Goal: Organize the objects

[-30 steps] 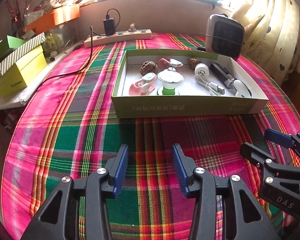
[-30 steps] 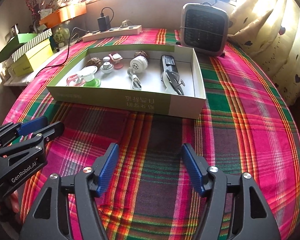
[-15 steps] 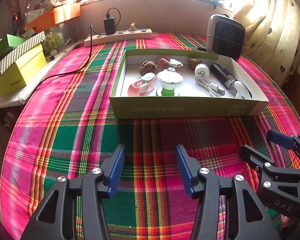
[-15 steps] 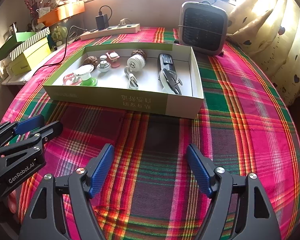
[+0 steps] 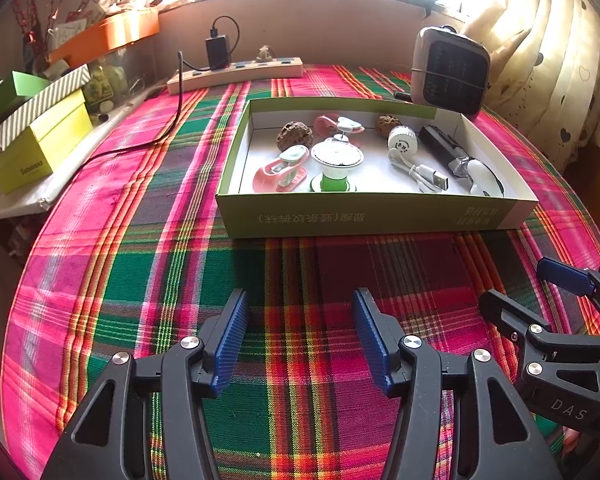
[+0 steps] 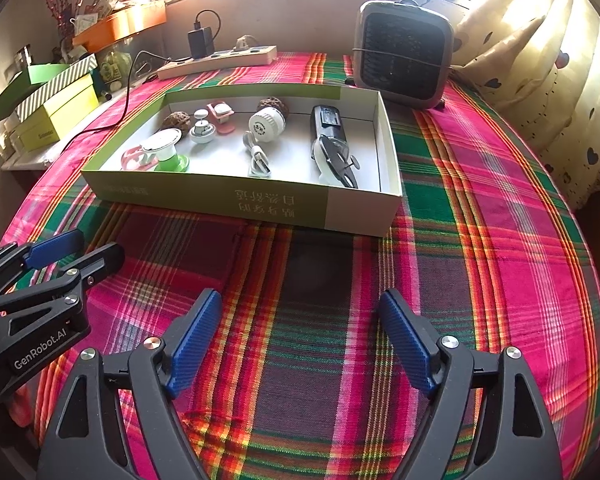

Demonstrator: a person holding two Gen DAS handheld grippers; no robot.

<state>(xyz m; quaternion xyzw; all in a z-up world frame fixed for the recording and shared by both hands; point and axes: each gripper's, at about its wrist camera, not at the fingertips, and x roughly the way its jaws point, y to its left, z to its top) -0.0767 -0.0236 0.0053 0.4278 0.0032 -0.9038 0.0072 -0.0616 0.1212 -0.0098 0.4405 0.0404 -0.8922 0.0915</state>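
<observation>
Box (image 5: 376,216) holds walnuts (image 5: 294,135), charger (image 5: 403,141), green-based cup (image 5: 336,160); both claws, just widened, gape empty.

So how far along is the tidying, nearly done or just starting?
Hard to say which. The small things, such as the white charger with its cable, the green-based cup and the black gadget, already lie inside the shallow box, and the plaid cloth in front is bare. Nothing is in hand: the left tool and right tool have just been opening, both empty. What remains isn't visible.
</observation>
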